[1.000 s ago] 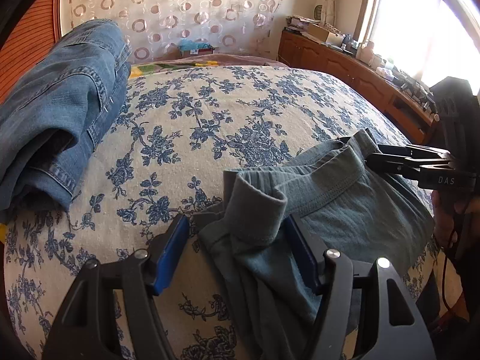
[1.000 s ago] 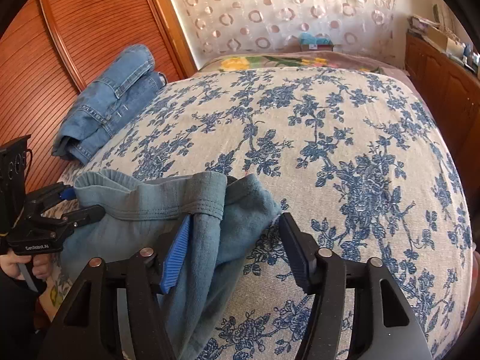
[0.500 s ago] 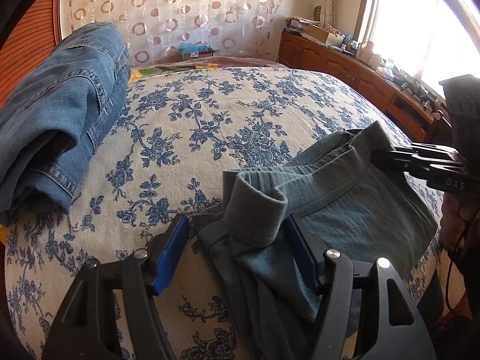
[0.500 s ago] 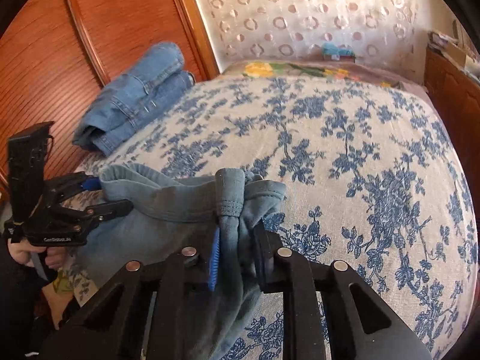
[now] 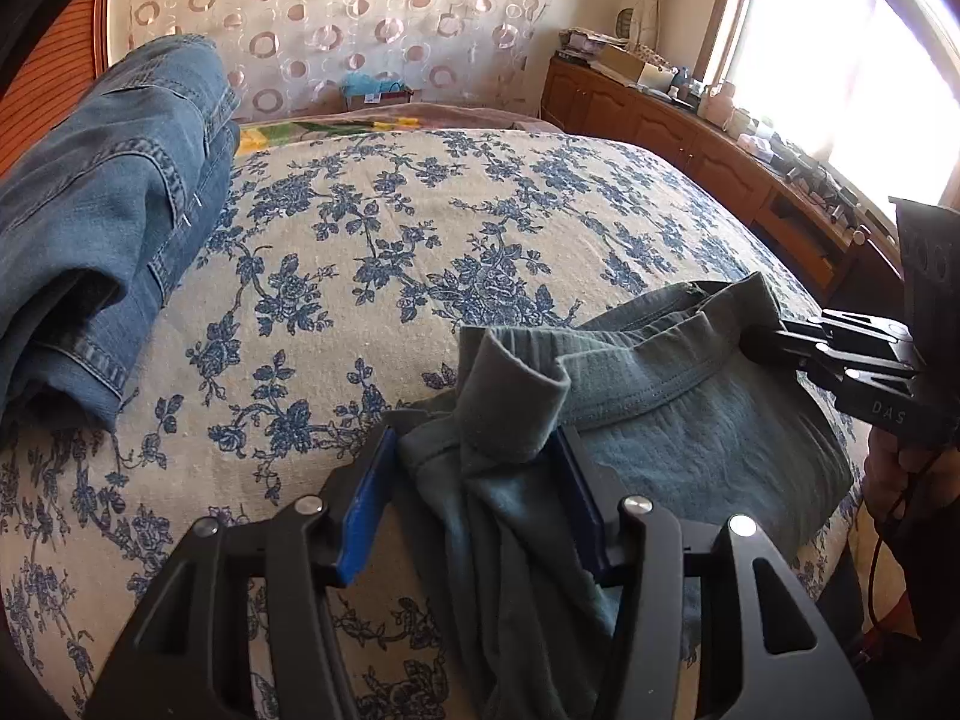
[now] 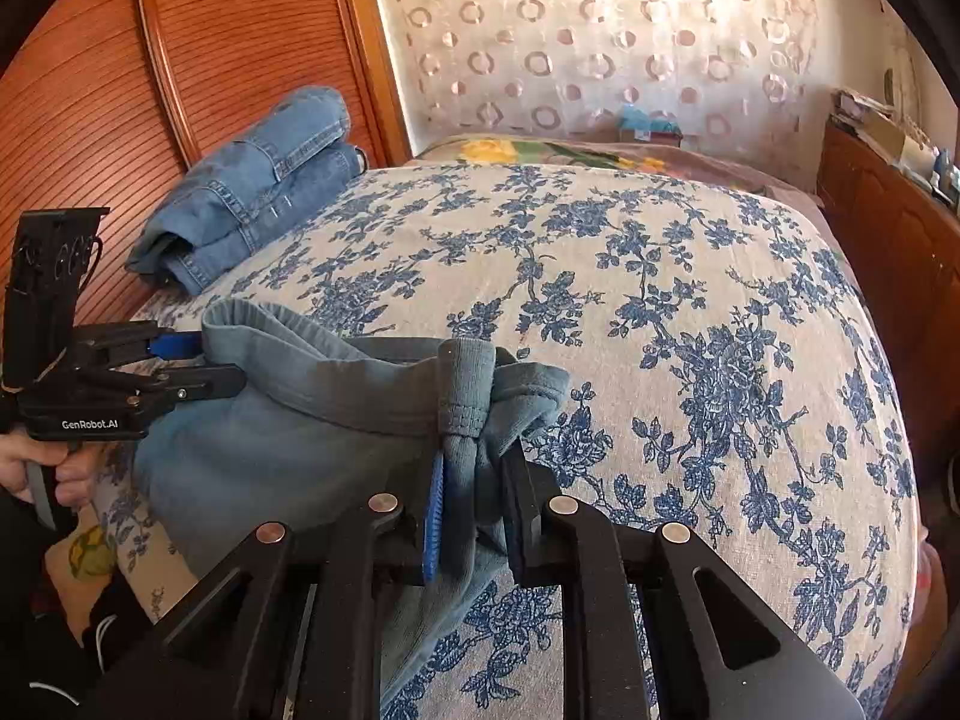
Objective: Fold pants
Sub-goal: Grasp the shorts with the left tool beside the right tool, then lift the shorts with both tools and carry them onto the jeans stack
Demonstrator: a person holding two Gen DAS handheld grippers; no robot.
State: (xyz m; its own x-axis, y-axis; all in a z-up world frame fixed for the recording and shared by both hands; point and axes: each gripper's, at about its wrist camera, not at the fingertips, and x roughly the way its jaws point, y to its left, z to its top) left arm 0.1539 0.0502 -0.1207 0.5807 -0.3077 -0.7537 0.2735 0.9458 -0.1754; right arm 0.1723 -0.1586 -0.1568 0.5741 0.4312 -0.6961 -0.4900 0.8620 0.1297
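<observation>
Far left on the bed point(image 6: 690, 300): folded jeans point(image 6: 252, 180), apparently finished. Near edge: grey-green pants point(image 5: 690, 420), bunched, no fold made yet.

We note the left gripper point(image 5: 474, 468) closing around one waistband corner; its pads flank the cloth, not yet clearly pressing. The right gripper point(image 6: 474, 480) is pinched tight on the other corner.

We judge: grasp phase, early. Left to do: lift, spread flat, fold.
</observation>
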